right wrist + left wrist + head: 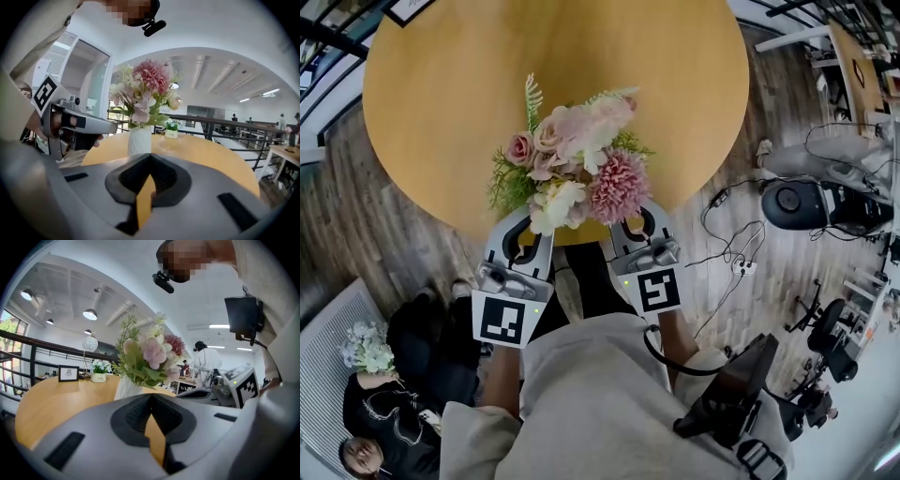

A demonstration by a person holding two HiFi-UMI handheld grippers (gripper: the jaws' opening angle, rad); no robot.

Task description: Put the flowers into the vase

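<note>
- The flowers point(572, 169), pink, cream and green, stand upright in the white vase point(139, 141).
- The vase stands on the round wooden table point(441, 84), close to its near edge; from the head view the blooms hide it.
- The left gripper point(528, 225) is at the table's edge just left of the bouquet, its jaws pressed together with nothing between them.
- The right gripper point(636, 223) is level with it just right of the bouquet, its jaws also pressed together and empty.
- Both grippers point at the vase, which rises just beyond their tips; neither touches it.
- A small framed picture point(68, 373) and a little potted plant point(99, 371) stand at the table's far side.
</note>
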